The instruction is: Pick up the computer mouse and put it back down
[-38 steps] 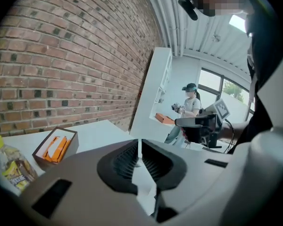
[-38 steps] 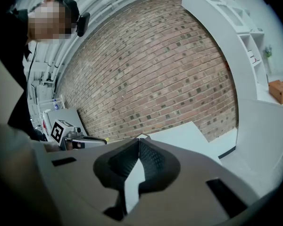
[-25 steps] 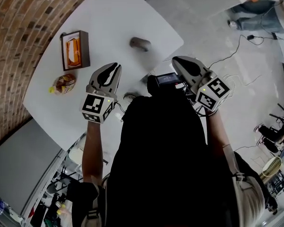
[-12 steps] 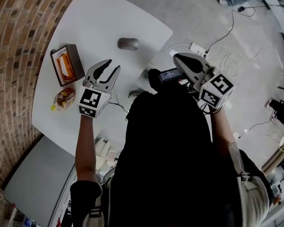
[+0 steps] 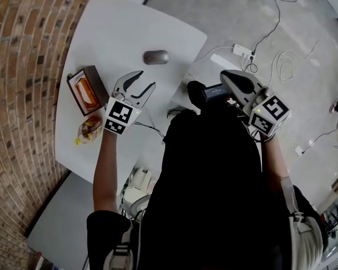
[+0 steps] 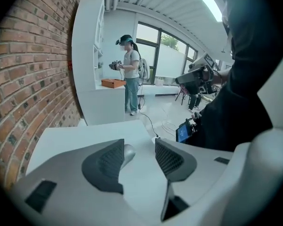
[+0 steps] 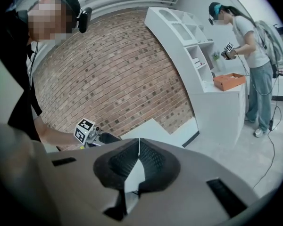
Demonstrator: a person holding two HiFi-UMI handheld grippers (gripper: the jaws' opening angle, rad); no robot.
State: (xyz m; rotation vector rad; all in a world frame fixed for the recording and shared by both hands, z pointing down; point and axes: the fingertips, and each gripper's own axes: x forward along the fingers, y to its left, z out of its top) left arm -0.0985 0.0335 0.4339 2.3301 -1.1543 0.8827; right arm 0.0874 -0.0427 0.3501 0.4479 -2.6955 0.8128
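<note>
Head view: the mouse (image 5: pixel 156 57) sits on the white table (image 5: pixel 112 27), in the upper middle of the frame. The left gripper (image 5: pixel 146 79) hangs just below it, pointing at it but not touching. Its jaws have just been opening and stand partly apart, with nothing between them. In the left gripper view the mouse (image 6: pixel 128 152) peeks out past one jaw. The right gripper (image 5: pixel 228 76) is at the right, off the table, its jaws pressed together and empty.
</note>
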